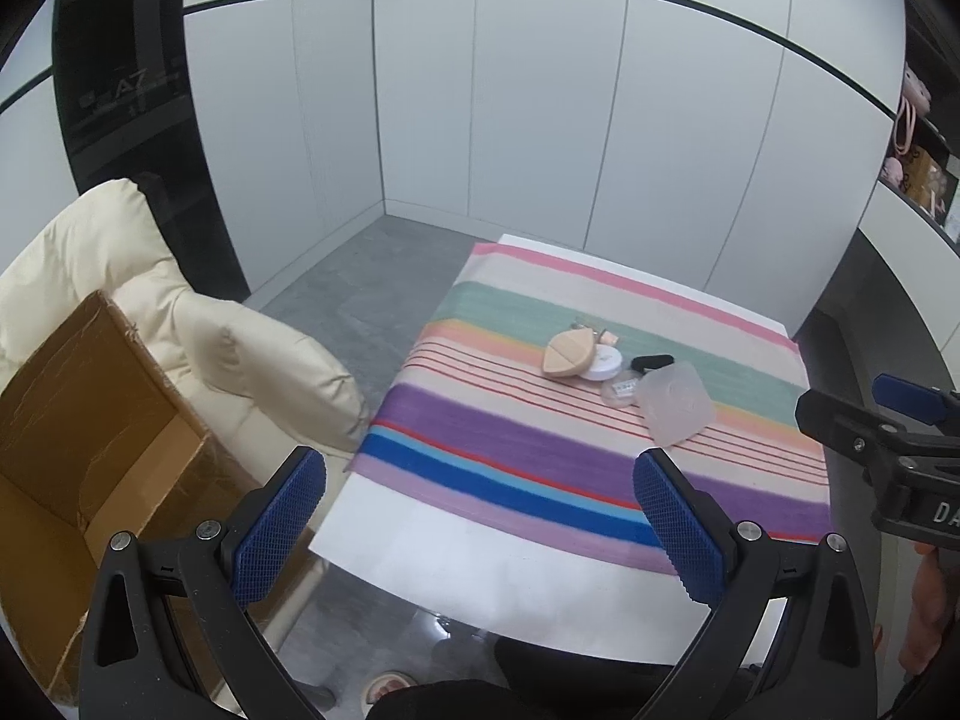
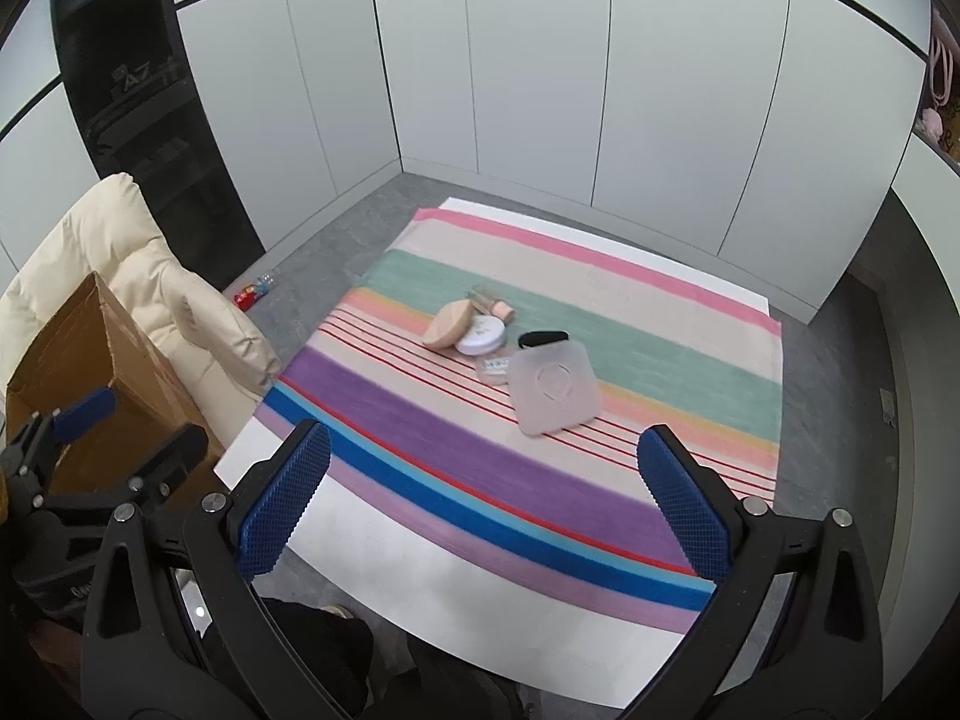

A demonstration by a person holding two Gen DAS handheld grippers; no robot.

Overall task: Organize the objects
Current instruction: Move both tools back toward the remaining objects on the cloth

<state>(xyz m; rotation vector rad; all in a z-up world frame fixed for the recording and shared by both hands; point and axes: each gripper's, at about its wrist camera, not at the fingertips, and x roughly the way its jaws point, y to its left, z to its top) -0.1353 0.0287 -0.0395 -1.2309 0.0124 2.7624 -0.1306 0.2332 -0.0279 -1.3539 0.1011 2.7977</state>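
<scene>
While both grippers hover empty, left gripper [image 1: 480,516] and right gripper [image 2: 486,498] jaws wide | cosmetics cluster mid-surface on striped cloth [image 2: 420,438]: frosted pouch [image 2: 553,390], beige sponge [image 2: 447,325], white compact [image 2: 480,337] | risk: crowded items, jaws may knock neighbours.
</scene>
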